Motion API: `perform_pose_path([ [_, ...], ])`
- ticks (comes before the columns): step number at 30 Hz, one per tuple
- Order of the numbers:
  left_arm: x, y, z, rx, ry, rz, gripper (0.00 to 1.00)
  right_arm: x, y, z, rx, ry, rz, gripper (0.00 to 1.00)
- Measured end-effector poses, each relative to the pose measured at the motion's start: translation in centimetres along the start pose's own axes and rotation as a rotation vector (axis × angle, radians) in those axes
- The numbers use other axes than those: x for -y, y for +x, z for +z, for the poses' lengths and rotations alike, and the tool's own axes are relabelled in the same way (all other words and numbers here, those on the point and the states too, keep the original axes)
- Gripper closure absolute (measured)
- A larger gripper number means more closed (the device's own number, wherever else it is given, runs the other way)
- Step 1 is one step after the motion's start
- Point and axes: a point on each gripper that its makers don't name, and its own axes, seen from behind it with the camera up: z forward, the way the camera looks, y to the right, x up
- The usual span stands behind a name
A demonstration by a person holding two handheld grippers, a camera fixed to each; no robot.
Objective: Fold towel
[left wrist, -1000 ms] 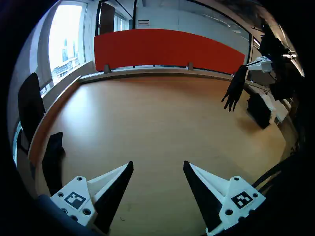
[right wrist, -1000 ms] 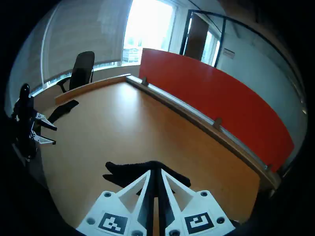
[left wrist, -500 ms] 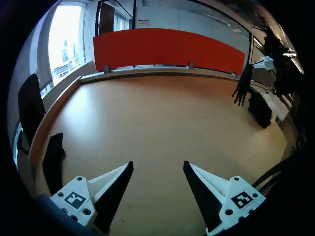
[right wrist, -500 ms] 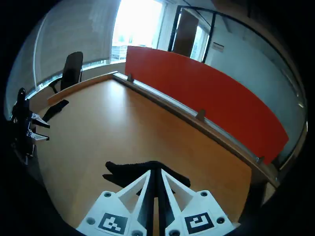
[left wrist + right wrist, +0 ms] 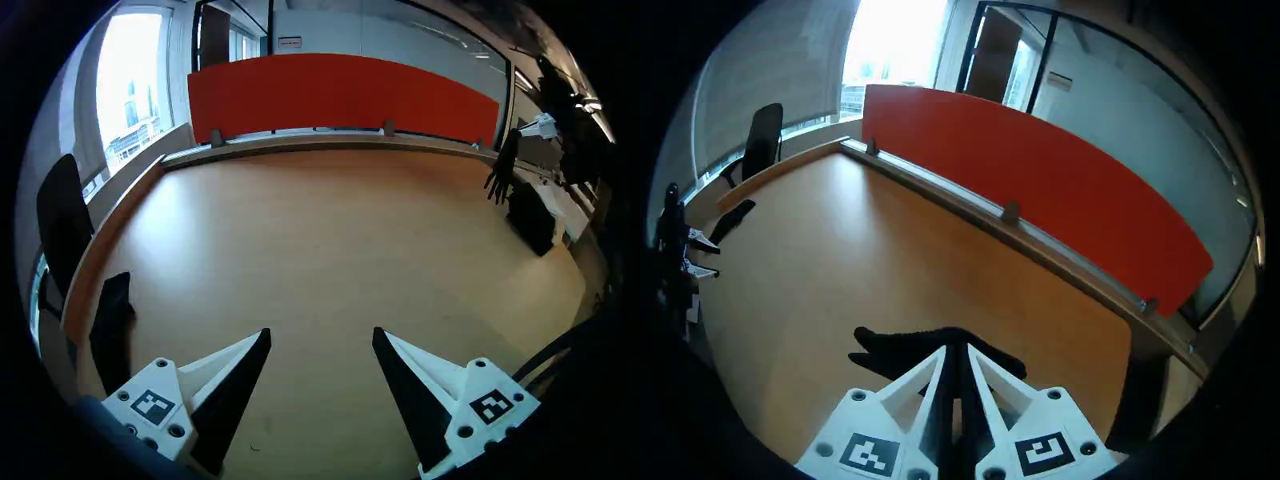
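In the left gripper view, a black office chair (image 5: 60, 216) is seen at the far left edge, beside a bright window (image 5: 132, 88). The left gripper (image 5: 320, 332) is held low over the wooden bench (image 5: 320, 232), its jaws spread wide with nothing between them. An orange partition (image 5: 336, 92) is set along the far edge of the bench. At the far right, the right gripper (image 5: 540, 126) is raised above the bench, and a black glove (image 5: 502, 168) hangs from it, clear of the surface, fingers pointing down. It looks like a glove rather than a towel. A dark object (image 5: 532, 220) is seen just below the glove, on a neighbouring surface; what it is cannot be told.

In the right gripper view, the left gripper (image 5: 708, 254) is seen small at the far left edge, its jaws apart. The chair is seen behind the bench's far left corner, and the partition runs from upper left to right. At bottom centre, the right gripper's jaws are pressed almost together, and the glove (image 5: 904, 352) is pinched between them, its fingers spreading out to the left past the tips.
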Motion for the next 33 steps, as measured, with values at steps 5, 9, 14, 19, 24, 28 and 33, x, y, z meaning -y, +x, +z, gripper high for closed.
perform_pose_path([
  [5,-0.3,0.3,0.2,0.003,0.001,0.008,0.06,-2.3,-0.3,-0.2,0.007,-0.027,0.015,0.97],
  [9,-0.6,0.6,0.4,0.005,0.000,0.012,0.06,-4.1,-0.5,-0.4,0.011,-0.046,0.028,0.97],
  [14,-1.0,0.8,0.6,0.008,-0.003,0.016,0.06,-5.9,-1.0,-0.4,0.021,-0.065,0.039,0.97],
  [19,-1.3,1.0,0.6,0.010,-0.004,0.020,0.06,-7.6,-1.5,-0.5,0.030,-0.085,0.046,0.96],
  [24,-1.5,1.2,0.7,0.012,-0.005,0.027,0.06,-8.8,-2.1,-0.8,0.042,-0.097,0.053,0.97],
  [28,-1.8,1.4,0.8,0.012,-0.008,0.032,0.06,-9.1,-2.9,-1.0,0.056,-0.100,0.057,0.97],
  [33,-2.2,1.5,0.8,0.013,-0.011,0.037,0.06,-9.3,-3.7,-1.6,0.060,-0.106,0.068,0.97],
])
